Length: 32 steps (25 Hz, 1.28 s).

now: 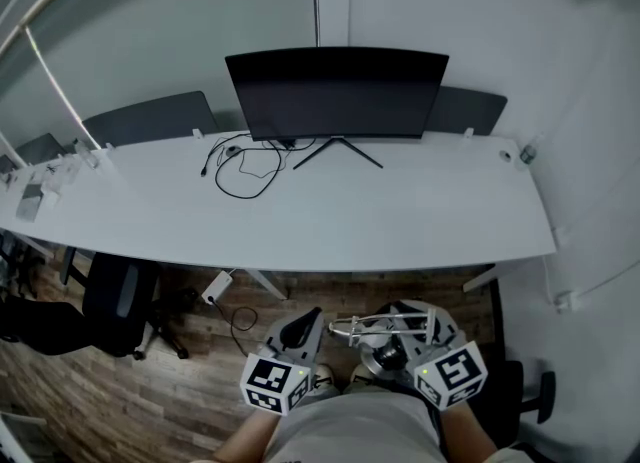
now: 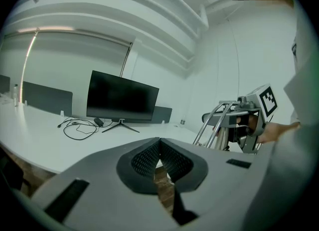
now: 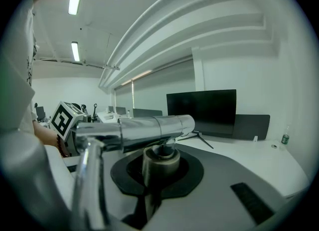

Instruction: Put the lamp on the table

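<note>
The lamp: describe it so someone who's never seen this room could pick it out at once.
Find the long white table with the black monitor. In front of its near edge, over the wooden floor, the right gripper holds the lamp. It's the only shiny metal thing there, all chrome tubes; the left gripper beside it is empty.

The monitor point(image 1: 337, 91) is set at the middle of the table's point(image 1: 420, 226) far edge, and a cable point(image 1: 243, 169) is laid on the table just left of its stand. Chair backs point(image 1: 150, 118) are seen behind the table on either side. An office chair point(image 1: 115, 299) is placed on the floor point(image 1: 190, 391) at the left, under the near edge. The lamp point(image 1: 385, 329) is held before the table, above the floor, between the right gripper's point(image 3: 159, 167) fingers; the left gripper point(image 1: 308, 316) is kept just left of it.
</note>
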Each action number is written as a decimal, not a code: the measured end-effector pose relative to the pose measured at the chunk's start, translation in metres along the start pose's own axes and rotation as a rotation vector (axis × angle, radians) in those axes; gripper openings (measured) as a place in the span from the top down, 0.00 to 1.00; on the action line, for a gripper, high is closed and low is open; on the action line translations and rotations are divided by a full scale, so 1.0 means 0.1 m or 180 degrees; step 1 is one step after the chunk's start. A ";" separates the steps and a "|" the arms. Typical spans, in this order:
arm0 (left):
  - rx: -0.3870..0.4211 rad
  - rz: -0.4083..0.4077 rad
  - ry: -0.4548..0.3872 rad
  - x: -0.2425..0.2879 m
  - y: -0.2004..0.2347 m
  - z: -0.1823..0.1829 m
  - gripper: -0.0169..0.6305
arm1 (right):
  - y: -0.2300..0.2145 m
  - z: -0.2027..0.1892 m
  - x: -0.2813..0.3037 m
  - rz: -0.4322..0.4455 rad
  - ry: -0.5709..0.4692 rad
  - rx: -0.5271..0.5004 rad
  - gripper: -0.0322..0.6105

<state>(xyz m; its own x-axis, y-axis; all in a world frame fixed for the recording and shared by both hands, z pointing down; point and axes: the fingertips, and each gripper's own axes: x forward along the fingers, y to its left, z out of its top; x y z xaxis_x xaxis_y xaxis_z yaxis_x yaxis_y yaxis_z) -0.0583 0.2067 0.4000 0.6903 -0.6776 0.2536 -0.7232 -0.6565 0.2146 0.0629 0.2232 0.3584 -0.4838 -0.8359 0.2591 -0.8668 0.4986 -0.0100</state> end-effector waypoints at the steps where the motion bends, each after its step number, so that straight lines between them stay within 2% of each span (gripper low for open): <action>1: 0.0002 -0.0007 0.0000 -0.01 0.02 0.00 0.97 | 0.01 0.00 0.02 -0.0008 0.0005 -0.0005 0.90; 18: 0.0051 -0.0193 -0.0032 -0.11 0.38 0.11 0.97 | 0.17 0.13 0.31 -0.0160 0.0018 0.0075 0.90; 32: 0.0077 -0.0157 -0.0020 0.26 0.59 0.21 0.97 | -0.13 0.20 0.64 -0.0108 -0.0028 0.0041 0.90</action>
<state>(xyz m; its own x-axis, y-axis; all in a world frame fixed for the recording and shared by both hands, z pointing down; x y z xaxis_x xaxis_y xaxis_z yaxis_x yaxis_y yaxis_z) -0.0830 0.1432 0.3991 0.7253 -0.6462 0.2373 -0.6876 -0.6970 0.2037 0.0411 0.1582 0.3553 -0.4552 -0.8543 0.2510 -0.8841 0.4670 -0.0139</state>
